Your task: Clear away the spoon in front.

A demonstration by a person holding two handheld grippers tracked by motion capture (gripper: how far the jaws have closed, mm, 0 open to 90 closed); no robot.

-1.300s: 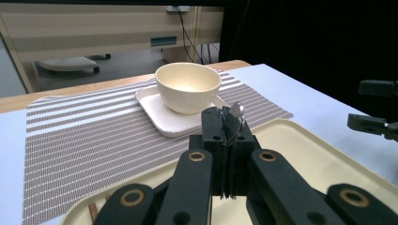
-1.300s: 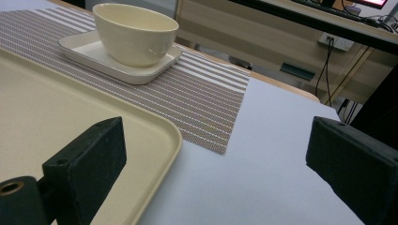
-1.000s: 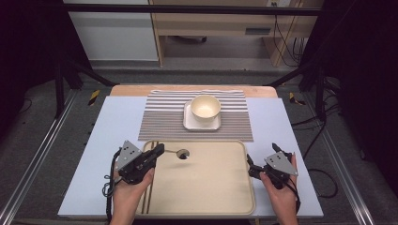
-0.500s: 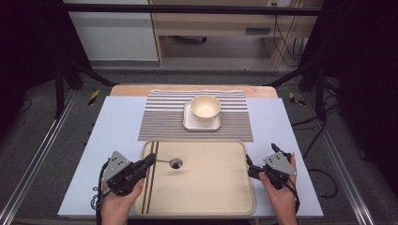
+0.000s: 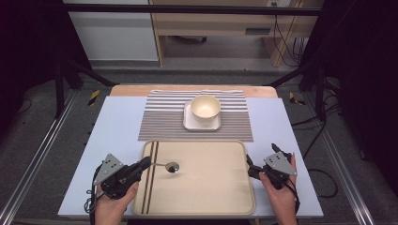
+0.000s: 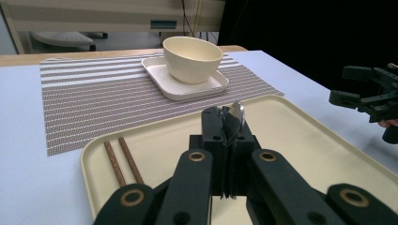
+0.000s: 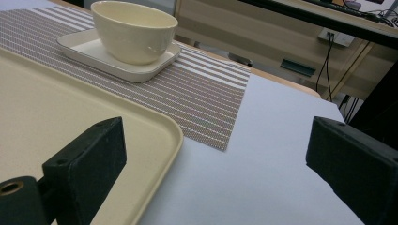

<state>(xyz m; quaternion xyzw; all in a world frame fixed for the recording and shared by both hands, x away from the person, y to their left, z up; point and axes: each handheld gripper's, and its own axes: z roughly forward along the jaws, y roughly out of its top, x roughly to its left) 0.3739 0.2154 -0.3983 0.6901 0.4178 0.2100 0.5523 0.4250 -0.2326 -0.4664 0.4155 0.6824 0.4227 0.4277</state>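
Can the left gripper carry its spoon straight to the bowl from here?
Probably yes: the left gripper, shut on the spoon, has bare tray and placemat ahead of the bowl.

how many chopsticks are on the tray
2: the chopsticks lie side by side along the left end of the tray, just left of the spoon.

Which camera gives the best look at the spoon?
The high view: the spoon shows whole over the tray, handle in the left gripper. The left gripper view shows just its bowl end-on, between shut jaws.
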